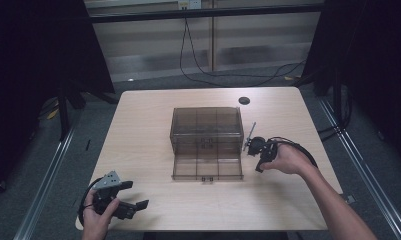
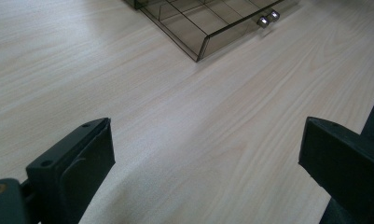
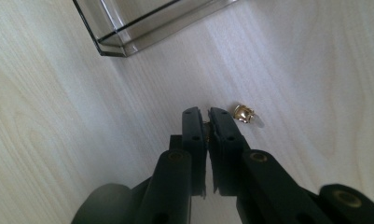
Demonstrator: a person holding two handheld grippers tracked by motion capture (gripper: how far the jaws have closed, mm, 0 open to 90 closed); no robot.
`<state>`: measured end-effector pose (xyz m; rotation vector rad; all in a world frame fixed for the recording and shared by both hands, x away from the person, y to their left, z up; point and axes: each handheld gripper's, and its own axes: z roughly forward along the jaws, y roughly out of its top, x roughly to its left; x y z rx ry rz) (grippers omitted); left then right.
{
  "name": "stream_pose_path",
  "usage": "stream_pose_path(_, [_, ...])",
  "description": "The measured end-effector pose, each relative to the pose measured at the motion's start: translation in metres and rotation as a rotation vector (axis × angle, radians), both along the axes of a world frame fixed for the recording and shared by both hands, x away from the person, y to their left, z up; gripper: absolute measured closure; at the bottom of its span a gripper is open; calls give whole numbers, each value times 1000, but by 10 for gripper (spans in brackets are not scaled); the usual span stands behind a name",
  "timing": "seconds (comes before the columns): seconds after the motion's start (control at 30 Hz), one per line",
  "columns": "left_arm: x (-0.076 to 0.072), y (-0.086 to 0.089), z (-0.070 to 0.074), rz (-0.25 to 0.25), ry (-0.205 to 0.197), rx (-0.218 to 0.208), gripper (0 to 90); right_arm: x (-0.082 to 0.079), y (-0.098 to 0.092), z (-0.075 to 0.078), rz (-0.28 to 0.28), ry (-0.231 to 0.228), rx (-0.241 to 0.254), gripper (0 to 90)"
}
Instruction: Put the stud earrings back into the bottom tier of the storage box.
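One gold bulb [image 3: 244, 114] lies just beside my right tongs [image 3: 207, 112], which are pinched together; my left tongs [image 2: 208, 154] gape wide over bare worktop [image 2: 175, 116].

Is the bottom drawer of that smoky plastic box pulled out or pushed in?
Pulled out. In the high view the bottom drawer juts toward the person from the plastic box, its divided compartments open from above.

Left hand [image 1: 95, 212] is resting at the near-left corner of the table [image 1: 143, 125], holding the left gripper [image 1: 138, 199] low over the tabletop — jaws standing wide apart, nothing between them. Right forearm [image 1: 333, 200] is reaching in from the near-right corner, right hand [image 1: 288, 160] gripping the right gripper [image 1: 249, 142] toward the table's right side — jaws pressed together, tips angling down at the tabletop.
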<state>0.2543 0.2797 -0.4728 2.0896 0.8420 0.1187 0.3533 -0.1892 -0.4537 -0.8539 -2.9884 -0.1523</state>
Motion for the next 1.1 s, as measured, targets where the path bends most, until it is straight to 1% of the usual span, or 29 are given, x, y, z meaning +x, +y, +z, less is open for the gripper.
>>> stream_pose_path(0.03, [0, 0, 0, 0, 0, 1, 32, 0, 1, 1, 13, -13, 0, 851])
stream_pose_path(0.07, [0, 0, 0, 2, -1, 1, 32, 0, 3, 5, 19, -8, 6, 851])
stream_pose_path(0.1, [0, 0, 0, 2, -1, 1, 32, 0, 3, 5, 19, -8, 6, 851])
stream_pose_path(0.17, [0, 0, 0, 6, -4, 5, 32, -1, 7, 10, 35, -14, 12, 851])
stream_pose_path(0.2, [0, 0, 0, 5, -5, 2, 32, -1, 8, 12, 36, -12, 5, 851])
stream_pose_path(0.23, [0, 0, 0, 4, -4, 1, 32, -1, 9, 13, 49, -18, 6, 851])
stream_pose_path(0.33, [0, 0, 0, 1, -2, 1, 32, -3, 14, 17, 60, -23, 14, 851])
stream_pose_path(0.4, [0, 0, 0, 4, -4, 2, 32, -4, 17, 20, 79, -26, 10, 851])
stream_pose_path(0.43, [0, 0, 0, 2, -2, 1, 32, -5, 18, 21, 75, -26, 16, 851])
stream_pose_path(0.5, [0, 0, 0, 4, -2, 1, 32, -5, 21, 23, 96, -44, 27, 851])
stream_pose_path(0.53, [0, 0, 0, 2, -2, 1, 32, -6, 22, 24, 102, -41, 32, 851])
stream_pose_path(0.63, [0, 0, 0, 1, -4, 4, 32, -7, 26, 27, 105, -39, 27, 851])
stream_pose_path(0.73, [0, 0, 0, 2, -2, 2, 32, -6, 32, 33, 130, -51, 13, 851])
stream_pose_path(0.77, [0, 0, 0, 2, -2, 2, 32, -5, 34, 35, 128, -55, 21, 851])
stream_pose_path(0.87, [0, 0, 0, 6, -4, 5, 32, -3, 36, 38, 130, -55, 18, 851])
stream_pose_path(0.97, [0, 0, 0, 4, -2, 3, 32, -1, 39, 41, 139, -56, 27, 851])
stream_pose_path(1.0, [0, 0, 0, 3, -2, 1, 32, 0, 43, 43, 141, -55, 25, 850])
stream_pose_path(1.03, [0, 0, 0, 3, -2, 1, 32, 0, 44, 43, 148, -59, 35, 850])
stream_pose_path(1.1, [0, 0, 0, 4, -4, 4, 32, 1, 45, 45, 138, -62, 27, 851])
